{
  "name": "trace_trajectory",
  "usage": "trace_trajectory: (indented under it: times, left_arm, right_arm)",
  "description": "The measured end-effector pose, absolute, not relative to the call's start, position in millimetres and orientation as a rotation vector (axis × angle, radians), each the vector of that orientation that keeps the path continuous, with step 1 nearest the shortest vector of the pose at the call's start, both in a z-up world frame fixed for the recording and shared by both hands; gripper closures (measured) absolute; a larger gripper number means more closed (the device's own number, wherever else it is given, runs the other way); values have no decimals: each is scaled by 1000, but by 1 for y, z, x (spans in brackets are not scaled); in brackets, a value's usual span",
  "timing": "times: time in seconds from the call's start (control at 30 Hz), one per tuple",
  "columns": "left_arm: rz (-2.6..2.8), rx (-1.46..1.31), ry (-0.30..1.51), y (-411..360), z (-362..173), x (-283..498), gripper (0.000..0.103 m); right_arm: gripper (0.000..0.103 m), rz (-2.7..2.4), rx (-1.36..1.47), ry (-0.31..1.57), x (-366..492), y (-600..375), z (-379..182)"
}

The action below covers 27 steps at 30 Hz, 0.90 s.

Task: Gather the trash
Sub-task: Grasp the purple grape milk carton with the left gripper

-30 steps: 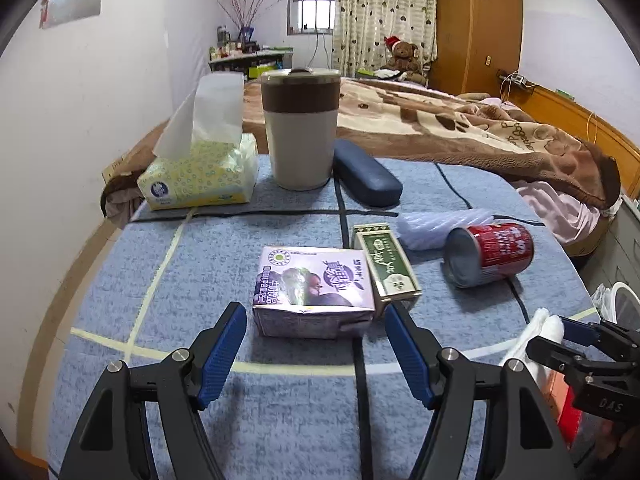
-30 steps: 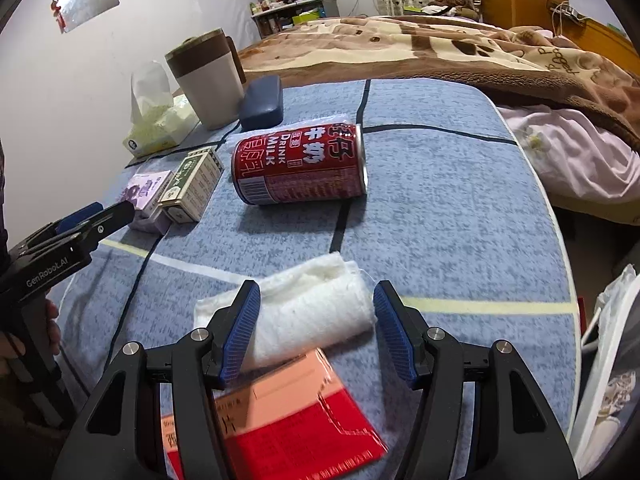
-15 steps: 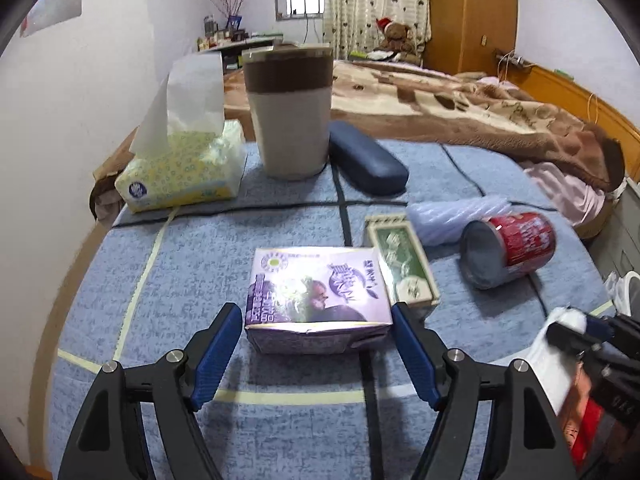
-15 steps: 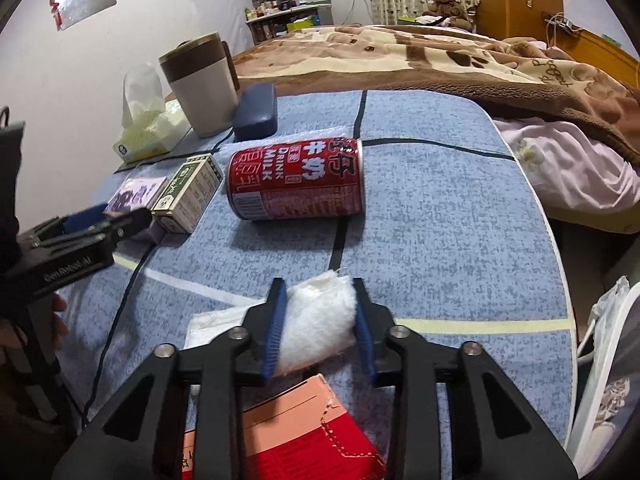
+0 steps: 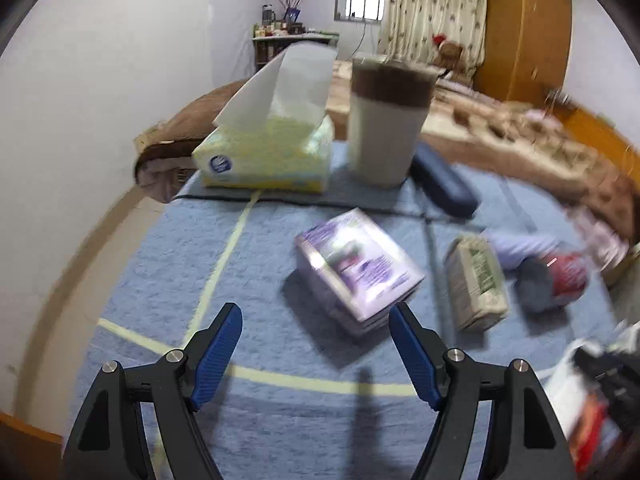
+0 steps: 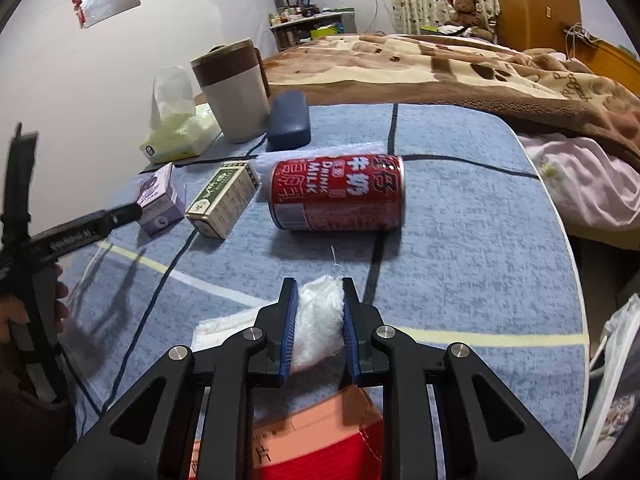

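A bedroom with white walls, a bed under a brown patterned blanket (image 6: pixel 460 68) and an orange wooden wardrobe (image 5: pixel 524 32) surrounds a round table covered by a blue carpet-like cloth with pale and dark stripes (image 6: pixel 472 240). On the cloth stand a beige and brown lidded cup (image 6: pixel 236 92) and a yellow tissue box (image 5: pixel 268 156); a red milk can (image 6: pixel 338 194) lies on its side near a tilted purple carton (image 5: pixel 360 264). The right gripper (image 6: pixel 319 322) pinches a white crumpled tissue wad (image 6: pixel 320 320) at the table's near edge. The left gripper (image 5: pixel 316 348) gapes wide, holding nothing.
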<state>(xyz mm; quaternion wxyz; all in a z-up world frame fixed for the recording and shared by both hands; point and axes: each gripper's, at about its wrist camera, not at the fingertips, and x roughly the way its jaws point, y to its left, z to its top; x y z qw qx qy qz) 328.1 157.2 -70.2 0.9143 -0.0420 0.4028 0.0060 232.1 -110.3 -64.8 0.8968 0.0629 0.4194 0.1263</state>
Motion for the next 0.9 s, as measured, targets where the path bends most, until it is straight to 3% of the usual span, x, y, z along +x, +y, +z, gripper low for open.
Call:
trace_trajectory:
  times: [0.7, 0.73, 0.8, 0.9]
  left_arm:
    - [127, -104, 881, 126, -90, 385, 27]
    - [135, -104, 890, 127, -92, 386, 28]
    - [139, -114, 901, 130, -95, 387, 43]
    - [148, -107, 893, 132, -95, 383, 44]
  right_arm:
    - [82, 242, 152, 853, 238, -118, -64]
    - [82, 241, 153, 852, 238, -118, -64]
    - [82, 244, 160, 853, 237, -119, -64]
    - [82, 244, 163, 848, 236, -120, -62]
